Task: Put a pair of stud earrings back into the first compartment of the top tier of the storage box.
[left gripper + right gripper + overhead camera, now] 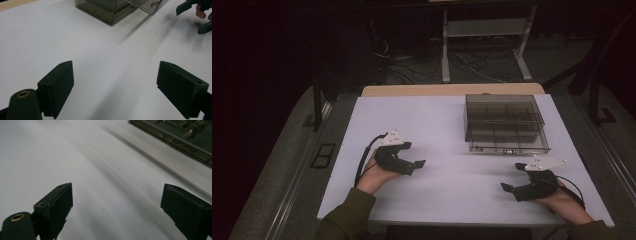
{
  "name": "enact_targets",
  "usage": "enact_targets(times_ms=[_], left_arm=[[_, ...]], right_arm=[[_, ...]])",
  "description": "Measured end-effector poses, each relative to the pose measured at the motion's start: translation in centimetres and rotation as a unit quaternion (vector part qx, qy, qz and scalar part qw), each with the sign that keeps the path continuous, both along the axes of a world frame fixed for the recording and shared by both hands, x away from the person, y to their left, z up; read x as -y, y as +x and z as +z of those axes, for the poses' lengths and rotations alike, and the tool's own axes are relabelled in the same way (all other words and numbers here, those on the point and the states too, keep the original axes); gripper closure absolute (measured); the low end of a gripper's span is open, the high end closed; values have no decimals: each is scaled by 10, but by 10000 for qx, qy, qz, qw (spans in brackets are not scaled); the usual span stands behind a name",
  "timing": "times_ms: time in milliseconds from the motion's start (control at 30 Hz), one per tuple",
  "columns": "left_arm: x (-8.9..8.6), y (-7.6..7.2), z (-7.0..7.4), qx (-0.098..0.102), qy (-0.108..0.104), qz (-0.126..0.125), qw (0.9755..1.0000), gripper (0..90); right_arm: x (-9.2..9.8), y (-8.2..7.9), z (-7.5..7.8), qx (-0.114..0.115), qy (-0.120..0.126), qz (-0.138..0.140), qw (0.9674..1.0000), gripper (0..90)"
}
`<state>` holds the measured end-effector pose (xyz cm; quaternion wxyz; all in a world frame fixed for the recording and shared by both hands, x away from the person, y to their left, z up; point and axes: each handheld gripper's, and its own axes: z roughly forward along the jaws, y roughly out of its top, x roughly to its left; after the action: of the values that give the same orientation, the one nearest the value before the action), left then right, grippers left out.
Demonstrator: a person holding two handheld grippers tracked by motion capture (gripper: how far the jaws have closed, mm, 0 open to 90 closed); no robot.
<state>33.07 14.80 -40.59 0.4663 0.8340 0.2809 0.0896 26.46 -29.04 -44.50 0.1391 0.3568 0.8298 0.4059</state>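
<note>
White table (pixel 447 125) under both hand-held grippers (pixel 414 157) (pixel 510 176), wide open, empty

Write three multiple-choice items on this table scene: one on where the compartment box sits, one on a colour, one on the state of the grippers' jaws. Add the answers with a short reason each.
1. Where on the white table does the clear compartment box sit?
A. at the far right part
B. at the near left corner
C. between the two hands

2. What colour is the plate on top of each gripper?
A. red
B. pale grey to white
C. blue

3. How do the jaws of the left gripper and the right gripper stand?
A. both shut on a screw
B. left shut, right open
C. both open, with nothing between them

Answers:
1. A, the high view shows the box by the far right edge.
2. B, both plates look pale there.
3. C, each gripper view shows bare table between wide-set pads.
</note>
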Motion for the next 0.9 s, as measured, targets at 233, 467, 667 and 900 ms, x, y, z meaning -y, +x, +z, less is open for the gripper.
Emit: enact_targets(times_ms=[233,467,667,900], left_arm=[[-11,-13,-11,-36,37,166,9998,77],[-19,-21,-16,-15,-2,236,9997,19],[-19,-23,-19,-67,-46,304,9995,0],[-19,-28,-24,-63,67,296,9995,0]], right_arm=[[1,0,1,-12,21,-9,10000,100],[1,0,1,-8,36,-14,10000,100],[3,0,2,-7,89,-26,10000,100],[4,0,4,-33,142,-9,9999,99]])
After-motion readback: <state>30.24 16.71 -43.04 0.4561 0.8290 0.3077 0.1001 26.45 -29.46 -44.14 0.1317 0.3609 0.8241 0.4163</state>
